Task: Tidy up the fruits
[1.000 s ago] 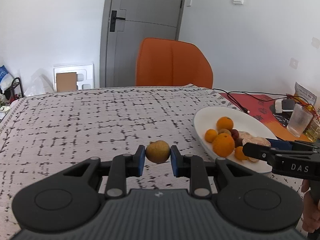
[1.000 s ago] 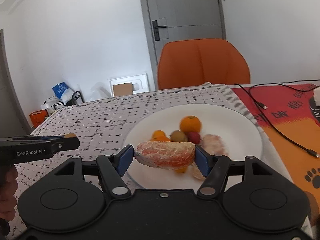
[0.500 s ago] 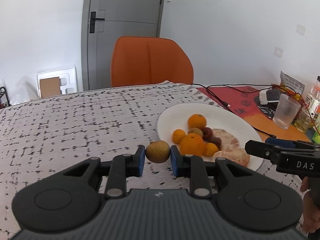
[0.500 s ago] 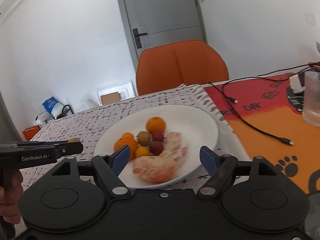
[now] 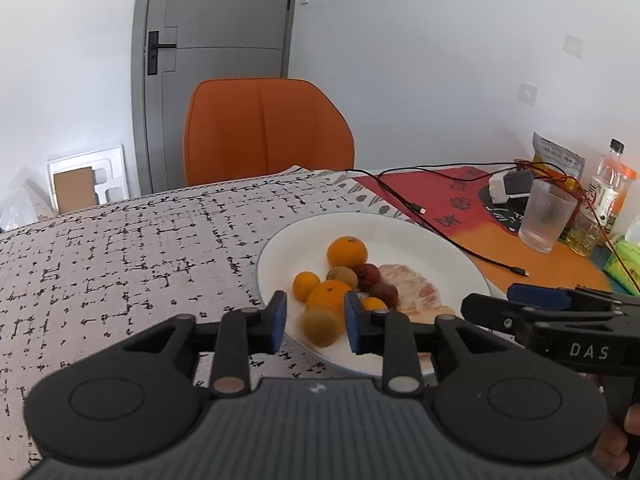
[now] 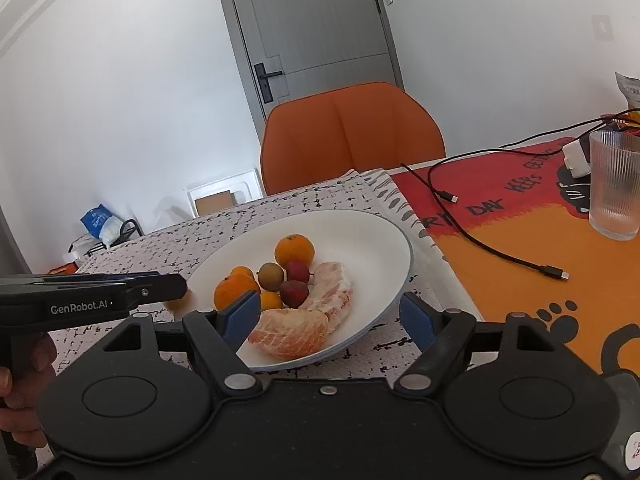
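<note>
Nearest me, my left tool [image 5: 316, 322] now stands with its pads parted, and the small brown fruit [image 5: 320, 326] it was clamping half a second ago sits blurred in the gap between them, touching neither that I can see. I judge it is dropping, or has just landed, on the near edge of the white plate [image 5: 436, 240]. A second back this tool was over the bare patterned cloth; it has since swung across to the plate.

My right tool [image 6: 330, 314] is wide open and holds nothing. The peeled pomelo segment [image 6: 290, 334] it carried a second ago lies at the plate's near rim, against a second peeled piece [image 6: 334, 286].

Farther in, the oranges [image 6: 294, 250] and the small red fruits [image 6: 294, 294] sit clustered mid-plate. Beyond the plate, well apart, are a black cable [image 6: 480, 240] and a ribbed glass [image 6: 614, 184] on the orange mat, then the orange chair [image 6: 352, 132].

With both pieces delivered, I see no fruit left on the cloth of the table, so the gathering looks close to done.
</note>
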A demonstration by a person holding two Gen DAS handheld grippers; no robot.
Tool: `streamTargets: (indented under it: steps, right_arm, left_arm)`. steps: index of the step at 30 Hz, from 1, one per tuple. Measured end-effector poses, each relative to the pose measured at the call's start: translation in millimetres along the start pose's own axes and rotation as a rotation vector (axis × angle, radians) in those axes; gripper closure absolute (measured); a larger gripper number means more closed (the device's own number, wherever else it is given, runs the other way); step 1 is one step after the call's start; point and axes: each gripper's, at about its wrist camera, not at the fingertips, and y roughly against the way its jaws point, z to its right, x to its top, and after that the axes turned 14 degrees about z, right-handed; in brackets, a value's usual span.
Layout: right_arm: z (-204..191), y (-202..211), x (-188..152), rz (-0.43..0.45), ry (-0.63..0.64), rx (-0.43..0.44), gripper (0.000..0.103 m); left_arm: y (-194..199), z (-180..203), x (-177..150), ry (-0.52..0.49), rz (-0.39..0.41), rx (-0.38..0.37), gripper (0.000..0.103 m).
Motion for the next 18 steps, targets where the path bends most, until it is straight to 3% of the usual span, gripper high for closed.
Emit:
streamTargets:
  steps: [18]
  right_arm:
    - [-20.5, 6.4, -3.4, -0.014, 0.017, 0.033, 0.020]
  left_arm:
    - [28.8, -32.1, -9.1, 0.056, -0.038, 0.099, 0.058]
